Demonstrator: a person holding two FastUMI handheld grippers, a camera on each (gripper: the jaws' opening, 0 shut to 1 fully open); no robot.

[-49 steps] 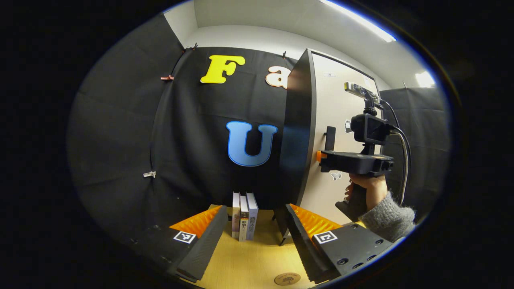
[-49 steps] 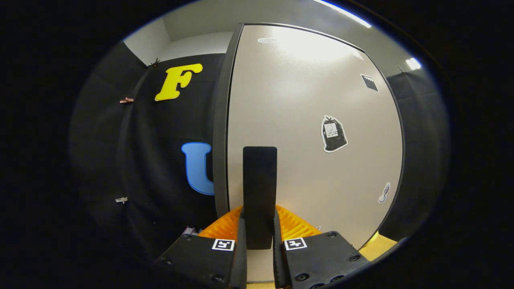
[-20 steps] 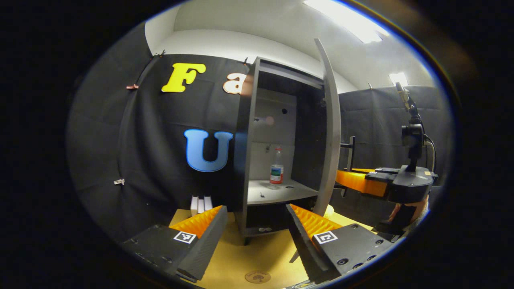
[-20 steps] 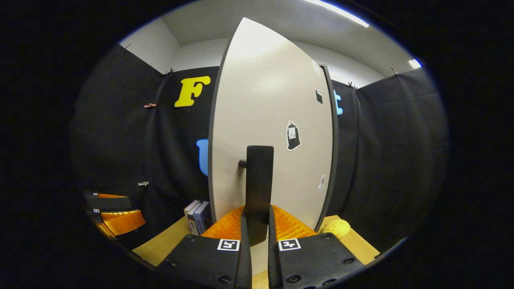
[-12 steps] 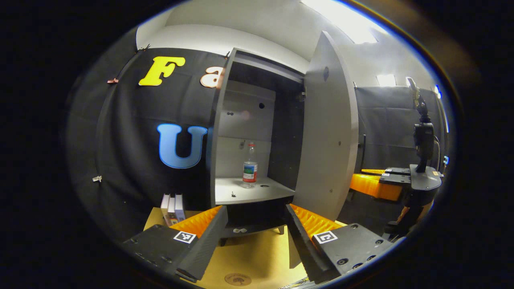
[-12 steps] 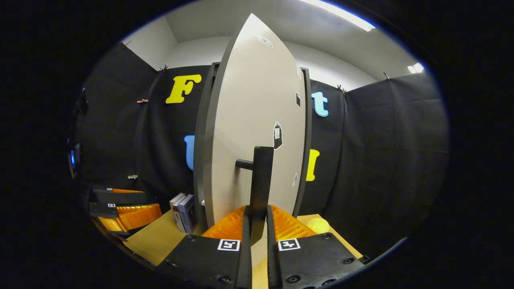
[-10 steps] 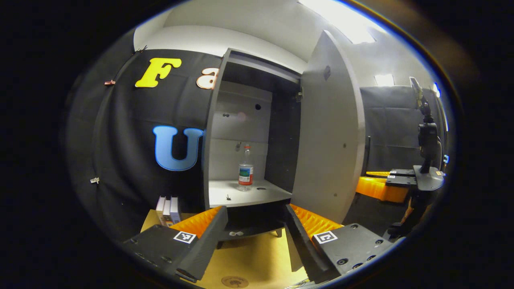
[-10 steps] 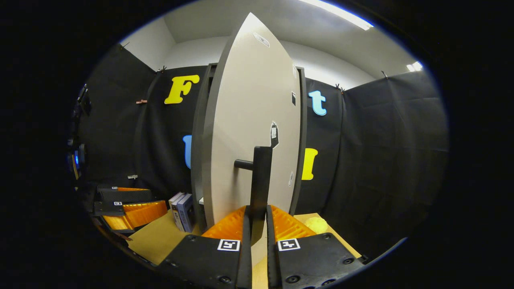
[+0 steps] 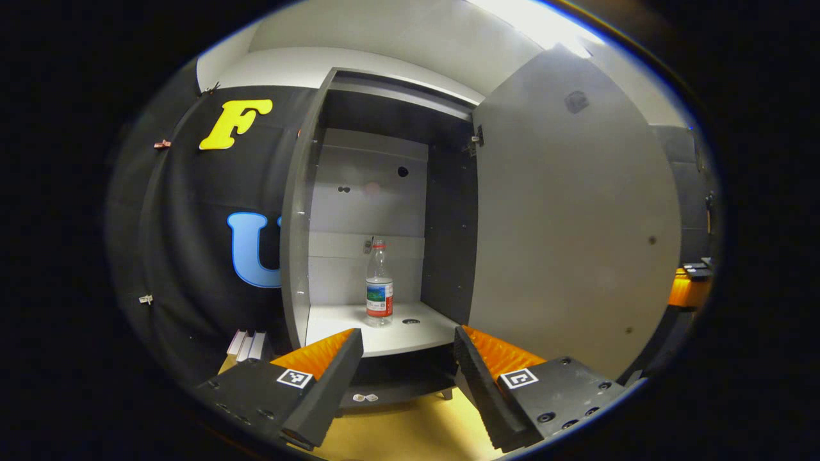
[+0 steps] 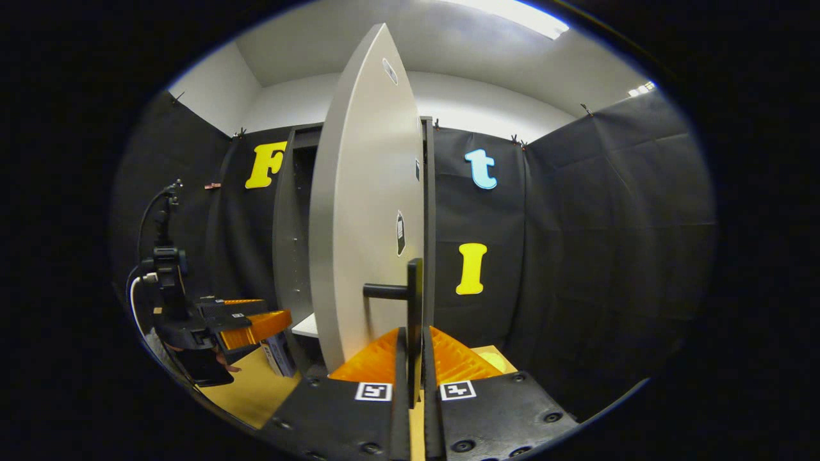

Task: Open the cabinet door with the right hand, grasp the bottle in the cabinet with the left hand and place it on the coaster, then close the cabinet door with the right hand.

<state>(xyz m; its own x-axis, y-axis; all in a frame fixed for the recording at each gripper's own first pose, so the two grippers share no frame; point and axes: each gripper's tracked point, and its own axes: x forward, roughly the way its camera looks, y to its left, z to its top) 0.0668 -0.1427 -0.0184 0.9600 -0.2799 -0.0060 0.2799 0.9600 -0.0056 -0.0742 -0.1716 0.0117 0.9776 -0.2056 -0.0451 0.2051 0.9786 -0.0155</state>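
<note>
With the grey cabinet door [image 9: 570, 218] swung open, the right claw [image 10: 415, 378] grips its black handle [image 10: 414, 301]; the left claw [image 9: 408, 358], spread wide, faces the clear plastic bottle [image 9: 379, 288], not yet grasped.

Left hand-held gripper [image 9: 407, 358] spread; right hand-held gripper [image 10: 414, 365] clamped.

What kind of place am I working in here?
Most likely a staged recording booth, not a real home: black cloth wall all around, a lone grey cabinet on a wooden tabletop, door open, one bottle inside.
</note>
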